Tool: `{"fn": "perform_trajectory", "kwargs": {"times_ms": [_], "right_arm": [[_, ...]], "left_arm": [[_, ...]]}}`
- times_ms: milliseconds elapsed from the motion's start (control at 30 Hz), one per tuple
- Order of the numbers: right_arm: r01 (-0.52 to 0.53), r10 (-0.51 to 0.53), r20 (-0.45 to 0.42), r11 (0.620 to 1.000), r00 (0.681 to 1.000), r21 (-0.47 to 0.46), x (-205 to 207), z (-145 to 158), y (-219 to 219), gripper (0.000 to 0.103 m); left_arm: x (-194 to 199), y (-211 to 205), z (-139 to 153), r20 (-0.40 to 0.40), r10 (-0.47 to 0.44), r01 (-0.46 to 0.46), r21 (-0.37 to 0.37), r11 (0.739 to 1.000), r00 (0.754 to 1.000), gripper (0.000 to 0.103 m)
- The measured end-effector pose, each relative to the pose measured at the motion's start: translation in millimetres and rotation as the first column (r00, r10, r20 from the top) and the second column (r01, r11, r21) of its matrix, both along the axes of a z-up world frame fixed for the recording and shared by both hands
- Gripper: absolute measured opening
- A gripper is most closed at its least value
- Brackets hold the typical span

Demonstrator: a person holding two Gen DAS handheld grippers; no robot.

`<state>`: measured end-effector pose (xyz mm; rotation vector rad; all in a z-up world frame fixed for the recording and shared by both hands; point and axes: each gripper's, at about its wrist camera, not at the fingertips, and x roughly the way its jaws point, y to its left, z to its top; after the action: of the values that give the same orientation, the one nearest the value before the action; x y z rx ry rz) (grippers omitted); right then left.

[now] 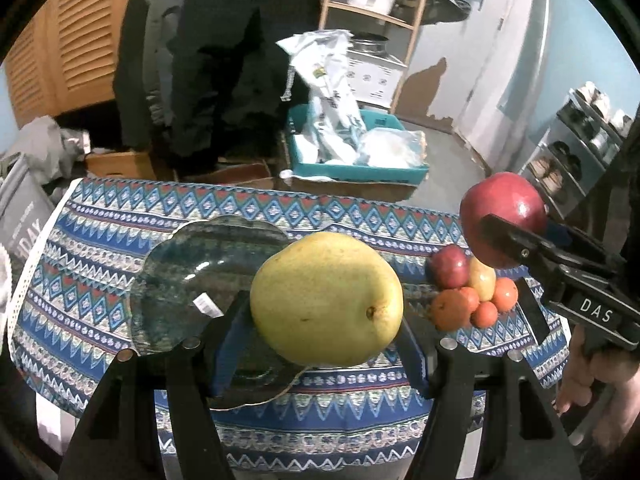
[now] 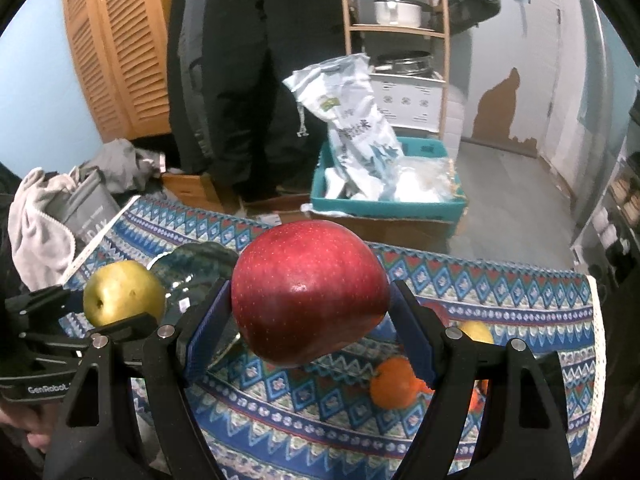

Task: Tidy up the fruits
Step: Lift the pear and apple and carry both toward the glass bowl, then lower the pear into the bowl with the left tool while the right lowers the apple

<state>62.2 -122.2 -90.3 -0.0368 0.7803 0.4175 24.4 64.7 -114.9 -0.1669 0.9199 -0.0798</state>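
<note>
Plate of dark glass sits at the left of the patterned tablecloth, bare, with a white sticker on its near side. Just right of it and above the cloth, the left gripper is clenched on a yellow-green pear, held clear of the table over the plate's right edge. The pear is wide and rounded, so the blue pads seem to grip only its lower flanks; a slip or a quick tilt could drop it onto the glass, which might chip, or send it rolling off the cloth.

Farther right, a small heap of loose fruit lies on the cloth: a reddish one, a yellow one and several oranges, touching each other. A knock from either tool could scatter them toward the table's right edge.

At the far right, raised above that heap, the right gripper is clamped on a red apple. Its skin looks glossy and the grip sits low on it, so it could squirt out if squeezed unevenly. Both tools probably head for the same plate, and they could collide there.
</note>
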Motion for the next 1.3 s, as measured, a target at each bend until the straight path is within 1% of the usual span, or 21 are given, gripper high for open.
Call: {"fn": "perform_trajectory", "kwargs": {"times_ms": [200,433,533,700,1033,1300], "right_arm": [[-0.038,0.038,-0.010,0.999,0.999,-0.017,7.6,-3.6,26.4,0.079],[-0.085,0.083,-0.036,0.996,0.996,-0.036,18.3,-15.9,61.5,0.079],[-0.106,0.103,-0.062,0.994,0.993,-0.040,23.4,-24.6,77.4,0.079],[-0.137,0.132,-0.105,0.990,0.986,-0.037,33.5,-37.8,98.9,0.079],[-0.198,0.175,-0.217,0.976,0.960,-0.089,52.0,-87.1,139.0,0.079],[-0.240,0.189,-0.298,0.960,0.936,-0.144,55.7,-125.2,158.0,0.079]], "left_arm": [[-0.1,24.9,-4.1,-0.007,0.049,-0.049,-0.004,0.999,0.999,0.069],[-0.1,52.6,-13.1,-0.023,0.102,-0.103,-0.004,0.995,0.994,0.069],[1.4,62.5,-21.3,-0.038,0.114,-0.114,-0.002,0.993,0.993,0.069],[9.1,78.5,-45.5,-0.088,0.143,-0.143,0.007,0.990,0.986,0.069],[19.5,97.7,-87.9,-0.172,0.177,-0.172,0.046,0.984,0.969,0.069],[25.4,99.7,-110.3,-0.223,0.183,-0.176,0.052,0.983,0.957,0.069]]}}
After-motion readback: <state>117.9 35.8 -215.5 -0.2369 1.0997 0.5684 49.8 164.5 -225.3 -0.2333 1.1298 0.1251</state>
